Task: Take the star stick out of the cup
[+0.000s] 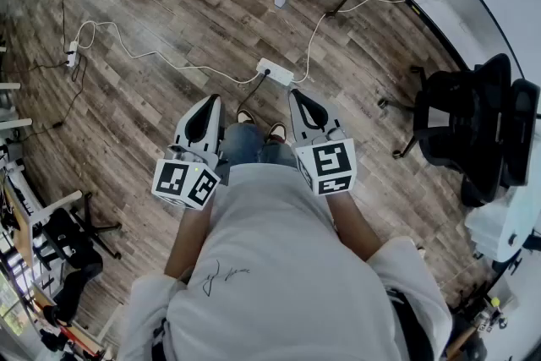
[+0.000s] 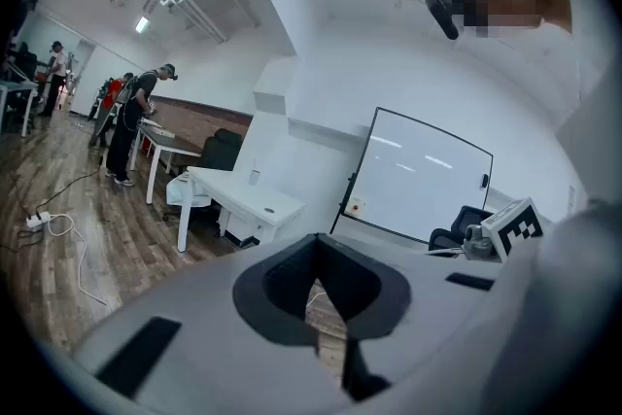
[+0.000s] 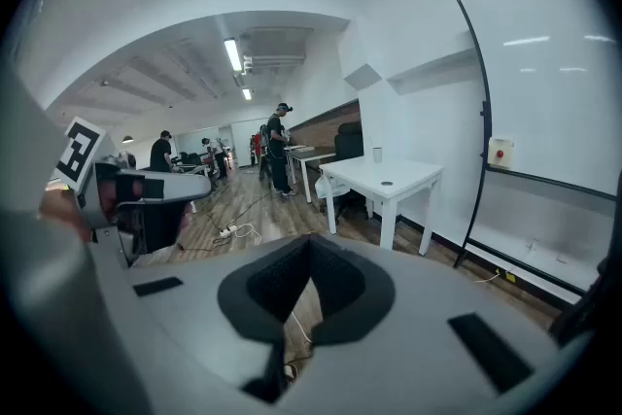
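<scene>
From the head view, a person in a white shirt (image 1: 279,266) stands on a wooden floor (image 1: 152,13) and looks down. The left gripper (image 1: 211,103) and the right gripper (image 1: 297,95) are held side by side in front of the tummy, near each other but not touching. Past the person's shoes (image 1: 245,116) a white power strip (image 1: 275,72) lies on the floor with thin cables running off it. A black office chair (image 1: 473,127) stands at the right.

In the left gripper view, the left gripper (image 2: 316,243) has its two fingers pressed together with nothing held between them. Far off stands a white table (image 2: 243,194) with a small cup (image 2: 255,176) on top. A whiteboard (image 2: 418,180) is at the right, and people (image 2: 131,126) stand at the back.

In the right gripper view, the right gripper (image 3: 309,243) also has its fingers together, and they hold nothing. The white table (image 3: 389,175) is well ahead, and the cup (image 3: 377,154) stands on it (too small to see a star stick in it). The whiteboard (image 3: 554,73) stands at the right.
</scene>
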`<state>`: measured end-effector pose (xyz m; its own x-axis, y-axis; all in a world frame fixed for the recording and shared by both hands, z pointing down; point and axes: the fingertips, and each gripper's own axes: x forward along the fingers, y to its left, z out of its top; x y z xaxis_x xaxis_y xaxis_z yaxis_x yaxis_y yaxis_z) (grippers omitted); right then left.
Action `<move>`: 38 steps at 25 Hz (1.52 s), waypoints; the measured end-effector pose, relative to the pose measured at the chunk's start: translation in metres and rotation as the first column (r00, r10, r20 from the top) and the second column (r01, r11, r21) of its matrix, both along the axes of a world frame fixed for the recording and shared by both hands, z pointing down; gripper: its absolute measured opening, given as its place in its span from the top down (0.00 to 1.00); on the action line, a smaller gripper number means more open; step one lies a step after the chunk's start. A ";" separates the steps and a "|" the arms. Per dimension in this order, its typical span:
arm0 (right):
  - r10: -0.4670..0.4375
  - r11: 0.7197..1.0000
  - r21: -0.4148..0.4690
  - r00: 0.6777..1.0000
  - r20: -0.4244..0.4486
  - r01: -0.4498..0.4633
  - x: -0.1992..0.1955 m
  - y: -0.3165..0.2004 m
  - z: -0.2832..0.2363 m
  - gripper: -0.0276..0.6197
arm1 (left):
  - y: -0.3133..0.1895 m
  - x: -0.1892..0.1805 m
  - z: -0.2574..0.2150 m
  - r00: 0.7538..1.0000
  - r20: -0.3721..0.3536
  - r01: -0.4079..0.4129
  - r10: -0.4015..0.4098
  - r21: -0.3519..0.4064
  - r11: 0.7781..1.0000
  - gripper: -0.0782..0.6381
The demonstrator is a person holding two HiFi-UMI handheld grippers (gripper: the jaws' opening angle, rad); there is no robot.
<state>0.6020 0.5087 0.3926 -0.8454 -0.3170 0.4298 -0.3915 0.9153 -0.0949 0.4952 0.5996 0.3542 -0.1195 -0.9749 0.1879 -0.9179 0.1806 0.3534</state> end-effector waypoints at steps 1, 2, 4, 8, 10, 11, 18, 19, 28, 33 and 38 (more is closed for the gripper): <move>-0.007 1.000 0.001 1.000 0.002 0.007 -0.001 0.002 0.000 0.95 | 0.001 0.000 -0.001 1.000 0.001 -0.003 0.003 0.002 1.000 0.89; -0.016 1.000 0.002 1.000 0.003 0.016 -0.003 0.004 0.000 0.95 | 0.002 0.000 -0.003 1.000 0.001 -0.004 0.004 0.003 1.000 0.89; -0.038 0.999 0.003 0.999 0.001 0.038 -0.006 0.008 0.000 0.95 | 0.005 0.000 -0.003 1.000 0.004 0.001 -0.001 0.000 1.000 0.89; -0.075 0.997 -0.008 0.997 -0.004 0.075 -0.014 0.017 0.001 0.95 | 0.008 -0.003 0.002 1.000 0.009 0.017 -0.017 -0.023 1.000 0.89; -0.078 0.997 -0.030 0.997 -0.005 0.077 -0.019 0.017 0.004 0.95 | 0.006 -0.006 0.004 1.000 0.005 0.016 -0.016 -0.031 0.999 0.89; -0.084 0.995 -0.046 0.996 0.003 0.084 -0.024 0.017 0.006 0.95 | 0.005 -0.010 0.005 1.000 0.003 0.016 -0.016 -0.036 0.999 0.89; -0.177 0.983 -0.050 0.984 0.021 0.178 -0.079 0.012 0.005 0.95 | -0.015 -0.050 0.015 0.996 0.091 0.020 -0.012 -0.085 0.996 0.89; -0.172 0.983 -0.056 0.985 0.016 0.172 -0.088 0.007 0.007 0.95 | -0.022 -0.057 0.015 0.995 0.099 0.009 -0.001 -0.087 0.996 0.89; -0.155 0.987 -0.048 0.988 0.023 0.156 -0.183 -0.027 -0.012 0.95 | -0.076 -0.143 0.003 0.995 0.064 -0.077 0.081 -0.069 0.995 0.89; -0.123 0.992 -0.031 0.992 0.029 0.124 -0.245 -0.044 -0.024 0.95 | -0.093 -0.202 -0.005 0.990 0.066 -0.117 0.122 -0.071 0.991 0.89; -0.115 0.993 -0.013 0.993 0.028 0.115 -0.308 -0.046 -0.029 0.95 | -0.098 -0.263 -0.010 0.988 0.070 -0.133 0.137 -0.056 0.990 0.89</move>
<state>0.2937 0.4624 0.3639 -0.8875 -0.2107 0.4098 -0.2807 0.9525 -0.1183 0.2326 0.5017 0.3437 -0.0027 -0.9723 0.2336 -0.9581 0.0694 0.2779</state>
